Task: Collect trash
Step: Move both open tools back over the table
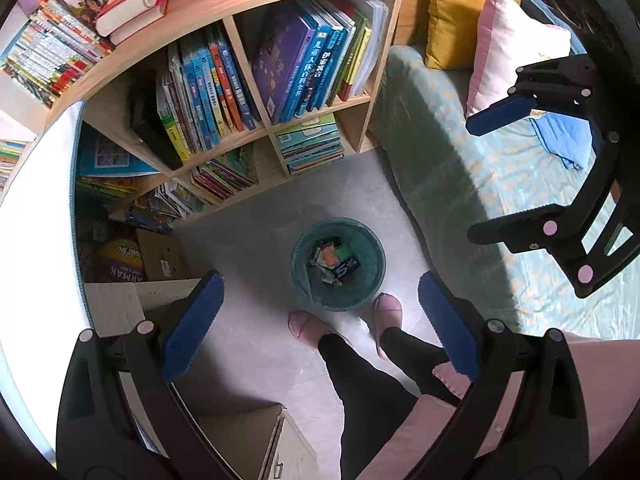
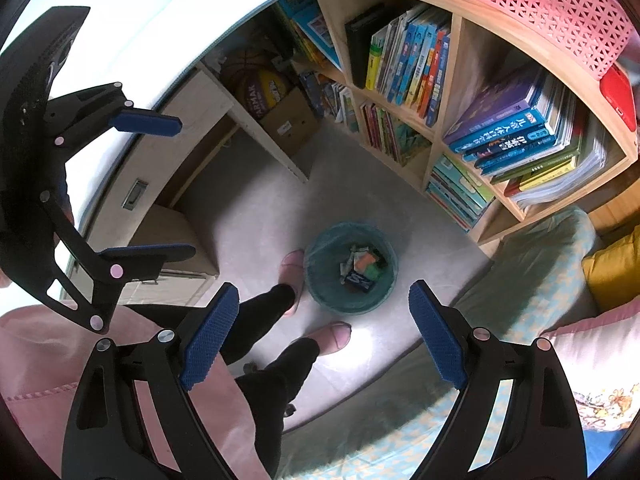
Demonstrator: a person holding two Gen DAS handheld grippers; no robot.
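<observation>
Grey floor [image 1: 256, 248] w/ trash bin [image 1: 338, 264] btwn slippers, left tool [image 1: 320, 324] released, right tool [image 2: 324, 332] released, both empty.

Open grey floor [image 1: 260, 216] surrounds the trash bin [image 1: 338, 265] on its far side — straight down to it nothing intervenes. The bookshelf [image 1: 256, 92] hems it beyond, the bed [image 1: 460, 184] on one side, the desk [image 2: 132, 92] opposite — the person's feet [image 1: 308, 326] stand just beside its rim.
</observation>
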